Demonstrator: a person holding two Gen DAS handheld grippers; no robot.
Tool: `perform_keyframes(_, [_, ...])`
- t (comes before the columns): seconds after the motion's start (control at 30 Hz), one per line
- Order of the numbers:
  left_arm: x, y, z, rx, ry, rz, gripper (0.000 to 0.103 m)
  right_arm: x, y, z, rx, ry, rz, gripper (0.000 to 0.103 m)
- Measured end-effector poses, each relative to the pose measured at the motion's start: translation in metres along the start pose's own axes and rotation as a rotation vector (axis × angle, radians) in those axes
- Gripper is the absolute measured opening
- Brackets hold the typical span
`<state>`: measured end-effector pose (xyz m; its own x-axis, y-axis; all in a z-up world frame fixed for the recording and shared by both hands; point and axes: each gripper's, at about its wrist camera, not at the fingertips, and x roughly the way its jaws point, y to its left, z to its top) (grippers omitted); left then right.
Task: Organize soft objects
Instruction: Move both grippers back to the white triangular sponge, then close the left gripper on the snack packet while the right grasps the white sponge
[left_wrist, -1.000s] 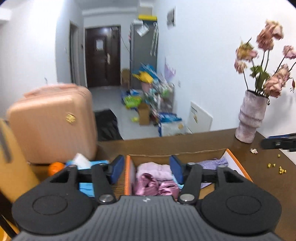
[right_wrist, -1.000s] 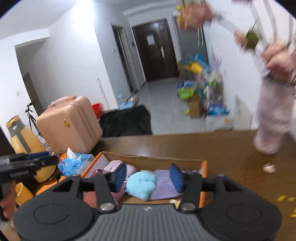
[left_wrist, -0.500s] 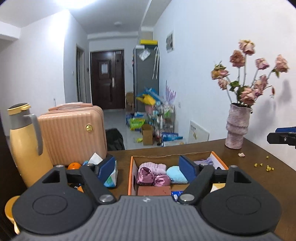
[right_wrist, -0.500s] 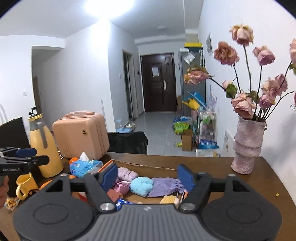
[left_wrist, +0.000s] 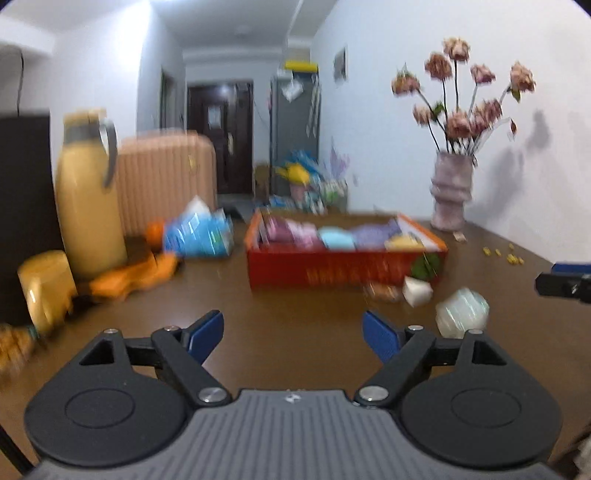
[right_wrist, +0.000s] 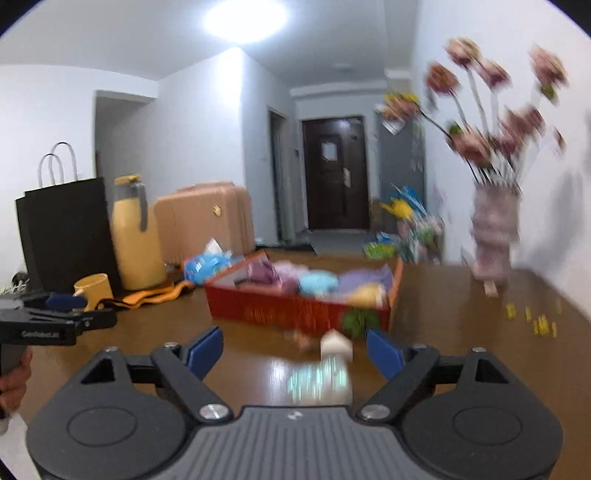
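A box (left_wrist: 343, 269) is sitting mid-tabletop (left_wrist: 288, 306), with soft bundles (left_wrist: 334, 236) lying inside it. Left of the box, a tissue pack (left_wrist: 199, 236) is lying, and further left a jug (left_wrist: 88, 192) is standing with a mug (left_wrist: 46, 284) before it. A suitcase (left_wrist: 166, 181) is standing behind the tabletop. A vase (left_wrist: 451, 192) is standing at the far right. Before the box's right corner, a pale bundle (left_wrist: 461, 314) is lying on the tabletop.
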<state>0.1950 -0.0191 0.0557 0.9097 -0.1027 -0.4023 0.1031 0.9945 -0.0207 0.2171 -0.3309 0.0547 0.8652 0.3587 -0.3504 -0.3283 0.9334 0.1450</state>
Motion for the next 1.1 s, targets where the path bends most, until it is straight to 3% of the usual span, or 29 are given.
perform_keyframes(0.3, [0.03, -0.014, 0.002, -0.02, 0.065, -0.052, 0.084, 0.013, -0.016, -0.014, 0.072, 0.043, -0.007, 0.085])
perform_keyframes(0.73, [0.107, -0.025, 0.004, 0.001, 0.181, -0.033, 0.084, 0.087, -0.031, -0.007, 0.068, 0.125, 0.001, 0.083])
perform_keyframes(0.93, [0.156, -0.051, 0.018, 0.069, 0.164, -0.084, 0.084, 0.123, -0.05, 0.018, 0.05, 0.12, -0.002, 0.083])
perform_keyframes(1.1, [0.204, -0.076, 0.028, 0.149, 0.16, -0.196, 0.084, 0.173, -0.071, 0.037, 0.028, 0.203, 0.054, 0.082])
